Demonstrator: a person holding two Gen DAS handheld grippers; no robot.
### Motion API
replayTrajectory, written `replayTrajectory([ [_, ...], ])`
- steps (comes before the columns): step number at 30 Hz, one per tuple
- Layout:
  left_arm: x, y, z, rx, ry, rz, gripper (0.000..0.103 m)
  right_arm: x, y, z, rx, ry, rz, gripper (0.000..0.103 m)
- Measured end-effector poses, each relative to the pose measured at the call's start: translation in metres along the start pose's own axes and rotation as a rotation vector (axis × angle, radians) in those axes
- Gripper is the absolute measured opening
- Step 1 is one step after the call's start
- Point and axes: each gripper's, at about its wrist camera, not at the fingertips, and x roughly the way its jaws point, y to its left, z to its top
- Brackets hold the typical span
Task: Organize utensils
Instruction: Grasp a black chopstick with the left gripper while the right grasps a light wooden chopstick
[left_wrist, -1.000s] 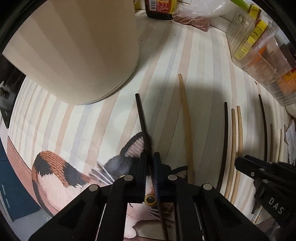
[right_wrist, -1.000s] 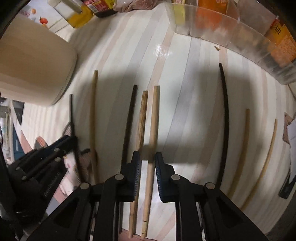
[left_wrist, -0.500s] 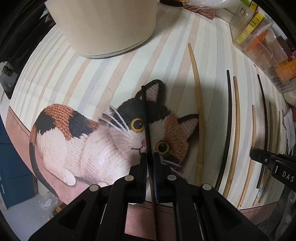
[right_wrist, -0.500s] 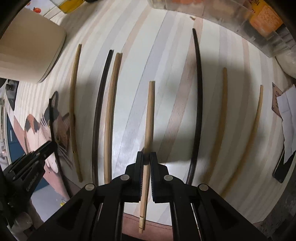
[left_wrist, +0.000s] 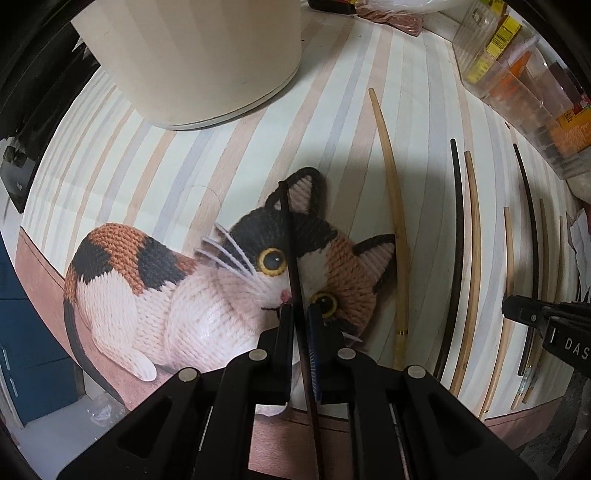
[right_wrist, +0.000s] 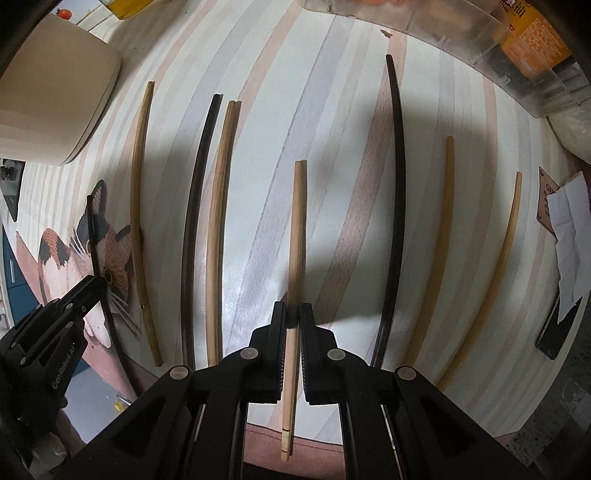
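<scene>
Two grippers each hold one chopstick above a striped table (left_wrist: 229, 147) with a cat picture (left_wrist: 207, 280).

The left gripper (left_wrist: 300, 314) is clamped on a black chopstick (left_wrist: 290, 240) over the cat; the right gripper (right_wrist: 292, 314) is clamped on a tan chopstick (right_wrist: 297, 221) over the loose chopsticks (right_wrist: 218, 221).

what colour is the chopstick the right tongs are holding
Light tan wood, with thin dark rings near its lower end. The chopstick shows best in the right wrist view, clamped in the right tongs.

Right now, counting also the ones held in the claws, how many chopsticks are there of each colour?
Dark chopsticks: 3 (one in the left claw)
Light wooden chopsticks: 5 (one in the right claw)
Total: 8
</scene>
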Motion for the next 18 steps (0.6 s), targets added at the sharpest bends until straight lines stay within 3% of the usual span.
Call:
replayTrajectory([
  [6,0.000,-0.009,0.002,0.022,-0.013,0.014,0.006,0.004,0.009,0.000,-0.008,-0.013,-0.018,0.006],
  [13,-0.003,-0.009,0.003,0.019,-0.020,0.003,0.004,-0.001,-0.001,-0.014,0.036,-0.072,0.045,0.007],
  [18,-0.026,-0.005,-0.005,0.003,-0.085,-0.020,0.003,-0.019,-0.004,-0.029,0.046,-0.156,0.088,0.007],
])
